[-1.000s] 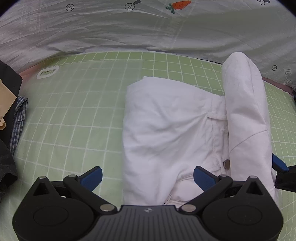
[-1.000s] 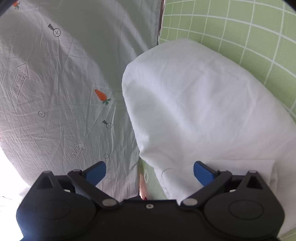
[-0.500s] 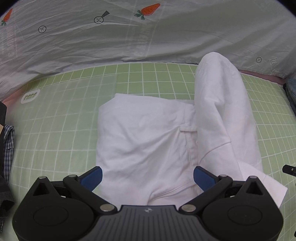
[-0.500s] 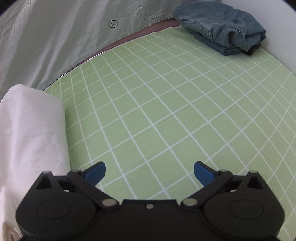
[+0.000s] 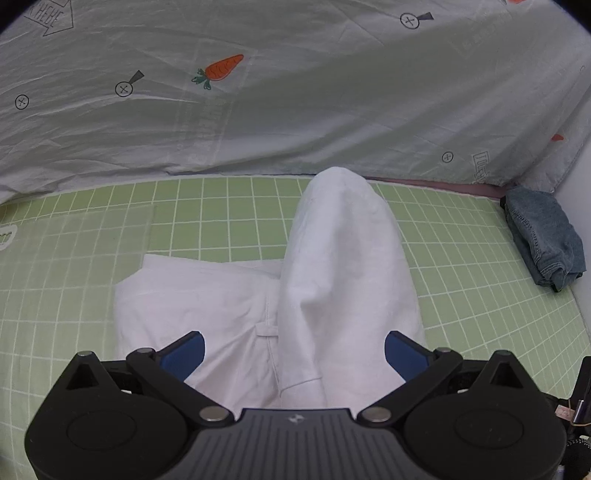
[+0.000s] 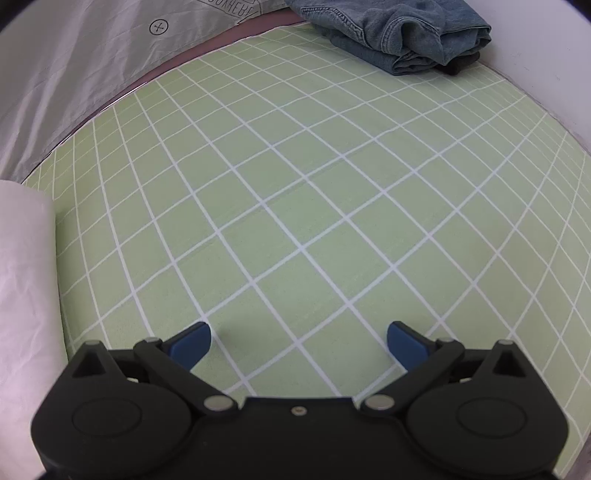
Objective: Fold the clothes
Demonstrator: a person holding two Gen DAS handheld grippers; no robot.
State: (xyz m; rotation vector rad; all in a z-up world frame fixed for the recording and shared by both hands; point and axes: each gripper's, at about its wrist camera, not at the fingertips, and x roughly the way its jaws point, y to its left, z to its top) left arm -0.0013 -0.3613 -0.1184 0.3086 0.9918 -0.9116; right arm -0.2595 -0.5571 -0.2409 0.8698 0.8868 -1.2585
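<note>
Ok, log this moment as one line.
left gripper: open over white trousers | right gripper: open over green mat | folded jeans: far corner

White trousers (image 5: 332,280) run under the left gripper's body, near end hidden; folded jeans (image 6: 399,33) cut off at the frame's top.

White trousers (image 5: 280,306) lie folded, one leg doubled over.

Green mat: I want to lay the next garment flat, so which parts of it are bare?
The widest bare stretch of the mat lies between the white trousers and the folded jeans. A smaller patch lies left of the trousers, toward the sheet. The middle is taken by the trousers.
</note>
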